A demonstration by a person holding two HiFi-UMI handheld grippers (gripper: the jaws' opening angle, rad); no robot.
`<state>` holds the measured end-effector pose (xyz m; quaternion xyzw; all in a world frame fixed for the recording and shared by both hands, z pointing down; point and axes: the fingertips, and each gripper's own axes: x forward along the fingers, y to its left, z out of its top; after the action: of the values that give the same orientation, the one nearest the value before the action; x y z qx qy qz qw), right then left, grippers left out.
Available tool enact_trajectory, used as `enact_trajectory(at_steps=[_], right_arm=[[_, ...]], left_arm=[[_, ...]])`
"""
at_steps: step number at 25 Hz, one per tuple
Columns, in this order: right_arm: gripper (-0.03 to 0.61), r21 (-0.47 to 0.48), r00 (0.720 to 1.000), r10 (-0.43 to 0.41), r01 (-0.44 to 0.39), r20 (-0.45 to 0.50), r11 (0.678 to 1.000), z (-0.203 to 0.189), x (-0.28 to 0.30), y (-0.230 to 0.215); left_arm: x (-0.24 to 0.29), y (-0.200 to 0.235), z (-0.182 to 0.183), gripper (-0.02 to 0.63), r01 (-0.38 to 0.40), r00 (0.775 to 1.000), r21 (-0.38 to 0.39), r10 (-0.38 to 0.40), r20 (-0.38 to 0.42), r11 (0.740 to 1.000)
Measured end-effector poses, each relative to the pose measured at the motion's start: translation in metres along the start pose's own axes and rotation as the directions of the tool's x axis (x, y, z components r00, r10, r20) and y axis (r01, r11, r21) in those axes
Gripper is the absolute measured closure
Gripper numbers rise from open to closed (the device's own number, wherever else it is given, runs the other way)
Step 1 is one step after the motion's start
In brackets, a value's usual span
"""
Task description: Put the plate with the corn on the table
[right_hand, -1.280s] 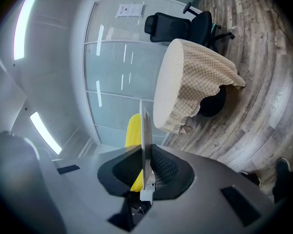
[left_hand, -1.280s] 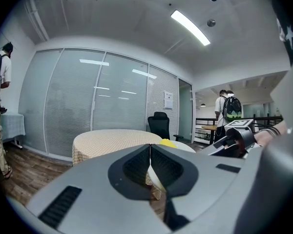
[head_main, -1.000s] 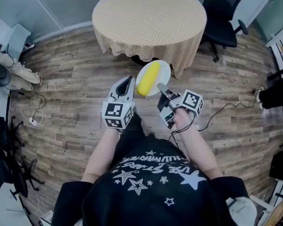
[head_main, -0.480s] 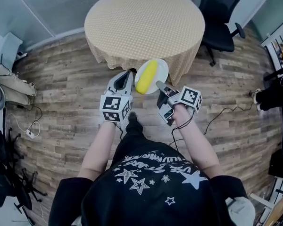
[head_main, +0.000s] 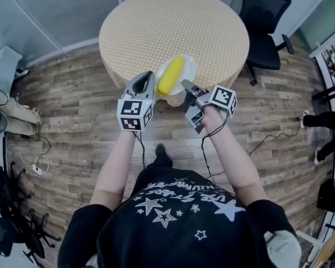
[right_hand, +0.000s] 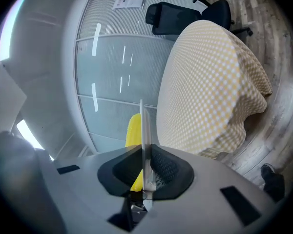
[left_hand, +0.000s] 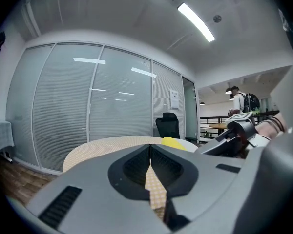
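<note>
At the left, the left tool (head_main: 148, 77) is held with its jaws together and nothing is gripped in them. It is kept just beside the left side of the plate (head_main: 188, 68), probably so that help can be given if the load tilts; in the left gripper view only the checked cloth (left_hand: 112, 145) is seen beyond the closed tips. The plate is found in the middle, above the near edge of the round tabletop (head_main: 173, 21). Whether it already touches the cloth cannot be told from the head view. It is a small white round plate, and one yellow corn cob (head_main: 171, 75) lies lengthwise on it and covers most of it. At the right, the right tool (head_main: 185, 85) is clamped on the near rim of the plate. In the right gripper view the rim is seen edge-on as a thin pale line between the jaws, so the plate is pinched from above and below and is kept level, which is judged to stop the cob from rolling. Further right, a black office chair (head_main: 265, 15) stands beside the tabletop.
</note>
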<state>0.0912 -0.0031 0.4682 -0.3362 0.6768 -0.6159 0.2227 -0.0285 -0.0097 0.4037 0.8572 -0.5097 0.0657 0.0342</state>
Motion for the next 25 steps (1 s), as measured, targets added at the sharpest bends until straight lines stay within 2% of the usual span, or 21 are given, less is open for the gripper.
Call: enact_trajectory(at_steps=[6,14,20,25], right_arm=[[0.528,0.014,1.0,-0.018,0.018,0.008,1.0,0.014,0.053,-0.005],[0.528,0.02,0.999,-0.044,0.043,0.013,0.999,0.019,0.099,-0.012],[0.528,0.027,0.998,-0.046,0.045,0.046,0.999,0.031,0.121,-0.01],[0.528,0.011,0.998,-0.054,0.054,0.033,0.998,0.043,0.128,-0.011]], left_arm=[[0.023,0.049,-0.014,0.604,-0.011,0.999,-0.025,0.01,-0.036,1.0],[0.045,0.092,-0.032,0.604,-0.004,0.999,-0.064,0.0,-0.054,0.998],[0.067,0.113,-0.032,0.604,0.024,0.998,-0.069,-0.028,-0.059,0.997],[0.081,0.123,-0.025,0.604,0.01,0.999,-0.081,-0.014,-0.047,0.997]])
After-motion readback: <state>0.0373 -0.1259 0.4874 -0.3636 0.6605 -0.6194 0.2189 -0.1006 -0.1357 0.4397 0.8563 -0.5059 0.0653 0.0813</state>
